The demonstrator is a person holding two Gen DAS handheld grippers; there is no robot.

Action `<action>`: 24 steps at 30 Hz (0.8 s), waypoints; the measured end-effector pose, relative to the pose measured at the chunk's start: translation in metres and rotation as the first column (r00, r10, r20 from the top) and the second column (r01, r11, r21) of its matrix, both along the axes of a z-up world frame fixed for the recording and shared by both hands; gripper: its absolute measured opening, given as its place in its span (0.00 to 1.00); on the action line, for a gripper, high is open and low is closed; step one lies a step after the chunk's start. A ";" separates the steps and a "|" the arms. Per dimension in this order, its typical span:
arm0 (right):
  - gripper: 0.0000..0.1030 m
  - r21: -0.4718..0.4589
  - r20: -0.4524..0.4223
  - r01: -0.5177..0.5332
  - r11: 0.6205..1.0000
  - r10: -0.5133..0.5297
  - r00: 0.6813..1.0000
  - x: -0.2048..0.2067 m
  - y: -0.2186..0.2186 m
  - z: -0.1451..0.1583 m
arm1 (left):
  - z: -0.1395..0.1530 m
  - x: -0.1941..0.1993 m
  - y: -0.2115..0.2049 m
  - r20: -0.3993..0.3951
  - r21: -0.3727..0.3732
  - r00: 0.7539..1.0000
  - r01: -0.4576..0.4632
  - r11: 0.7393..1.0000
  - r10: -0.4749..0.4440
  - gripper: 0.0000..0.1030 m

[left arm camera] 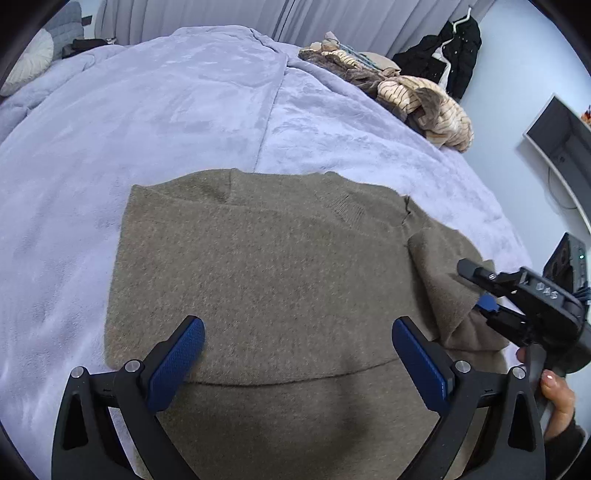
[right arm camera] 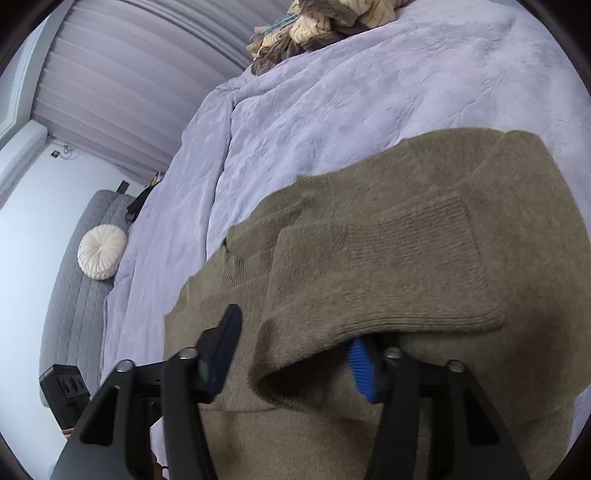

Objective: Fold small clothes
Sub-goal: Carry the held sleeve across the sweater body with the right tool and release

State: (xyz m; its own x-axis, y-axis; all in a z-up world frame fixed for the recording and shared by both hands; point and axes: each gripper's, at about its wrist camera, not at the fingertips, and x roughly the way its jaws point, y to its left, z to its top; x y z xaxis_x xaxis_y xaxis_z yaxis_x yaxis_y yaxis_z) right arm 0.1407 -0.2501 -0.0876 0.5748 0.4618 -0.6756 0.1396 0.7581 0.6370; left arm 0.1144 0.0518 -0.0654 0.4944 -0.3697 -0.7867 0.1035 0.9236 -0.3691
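An olive-brown knit sweater (left arm camera: 266, 266) (right arm camera: 406, 192) lies flat on the lavender blanket (left arm camera: 166, 110), with its left side folded in. My left gripper (left arm camera: 297, 325) hovers open over the lower middle of the sweater with nothing between its blue pads. My right gripper (left arm camera: 474, 286) (right arm camera: 295, 330) is at the sweater's right side, held by a hand (left arm camera: 557, 398). Its fingers stand apart. The sleeve (left arm camera: 443, 273) (right arm camera: 369, 266) is doubled over the body and lies loosely between them, draped over the right finger (right arm camera: 362, 365).
A pile of striped and brown clothes (left arm camera: 424, 99) (right arm camera: 325, 22) sits at the bed's far right corner. A black jacket (left arm camera: 450, 55) hangs on the wall. A round white cushion (right arm camera: 101, 251) leans on the grey headboard. A black box (right arm camera: 64, 387) stands beside the bed.
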 end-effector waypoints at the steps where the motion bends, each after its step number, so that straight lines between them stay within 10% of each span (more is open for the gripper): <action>1: 0.19 -0.022 0.003 0.003 1.000 -0.003 1.000 0.004 -0.001 0.002 | 0.000 0.003 0.002 0.003 -0.050 1.000 0.011 0.999 -0.011 0.99; 7: 0.11 -0.283 0.084 -0.281 0.917 0.316 0.945 0.006 0.069 0.029 | -0.012 0.017 0.014 -0.034 -0.303 0.996 0.068 0.951 -0.082 0.99; 15: 0.21 -0.339 -0.016 -0.505 0.794 0.532 0.846 -0.020 0.125 0.006 | -0.020 0.028 0.000 -0.061 -0.334 0.988 0.115 0.936 -0.143 0.99; 24: 0.58 -0.136 -0.028 -0.341 0.930 0.340 0.940 -0.071 0.013 0.012 | -0.024 0.036 -0.021 -0.104 -0.253 0.985 0.106 0.962 -0.136 0.99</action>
State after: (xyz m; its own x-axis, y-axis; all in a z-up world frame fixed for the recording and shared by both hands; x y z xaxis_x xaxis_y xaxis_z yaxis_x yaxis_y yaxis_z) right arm 0.0699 -0.2369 -0.0760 0.3962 0.5323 -0.7481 -0.1399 0.8403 0.5238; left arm 0.1501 0.0306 -0.0891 0.3421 -0.6104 -0.7144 0.1508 0.7861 -0.5995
